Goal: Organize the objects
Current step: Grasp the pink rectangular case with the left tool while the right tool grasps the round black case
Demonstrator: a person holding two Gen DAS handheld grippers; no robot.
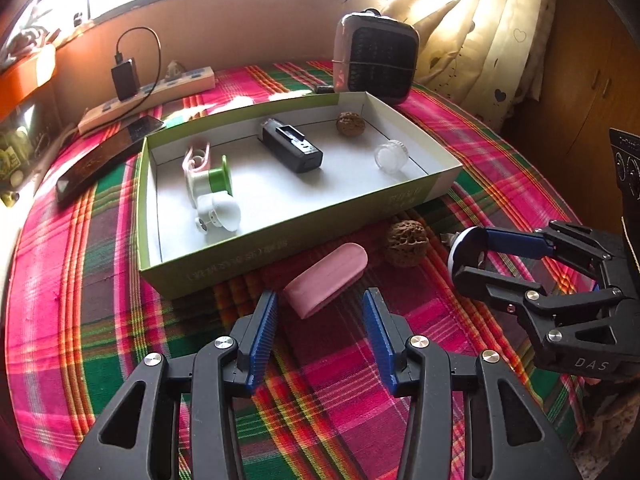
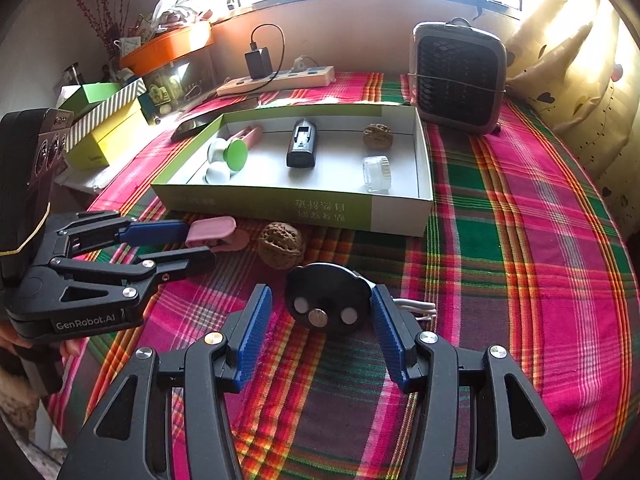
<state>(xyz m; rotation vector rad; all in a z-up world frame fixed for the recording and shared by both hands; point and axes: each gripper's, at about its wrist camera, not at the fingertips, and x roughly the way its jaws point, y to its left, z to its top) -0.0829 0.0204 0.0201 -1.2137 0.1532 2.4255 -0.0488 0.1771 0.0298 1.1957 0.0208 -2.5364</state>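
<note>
A shallow green and white box [image 1: 280, 240] [image 2: 404, 208] lies on the plaid cloth. Inside are a green and white spool [image 1: 214, 178], a black device [image 1: 294, 148], a walnut [image 1: 350, 123] and a small clear jar [image 1: 390, 159]. In front of the box lie a pink clip [image 1: 326, 278] [image 2: 216, 230] and a second walnut [image 1: 406, 242] [image 2: 280, 250]. My left gripper [image 1: 320, 312] [image 2: 200, 240] is open, its jaws on either side of the pink clip's near end. My right gripper [image 2: 320, 312] [image 1: 466, 252] is open around a black round disc [image 2: 328, 302] with a white cable.
A small heater [image 1: 376, 62] [image 2: 458, 80] stands behind the box at the right. A power strip with a black charger [image 1: 148, 94] [image 2: 276, 78] lies at the back. A dark phone [image 1: 104, 158] lies left of the box. Yellow and green boxes [image 2: 104, 128] stand far left.
</note>
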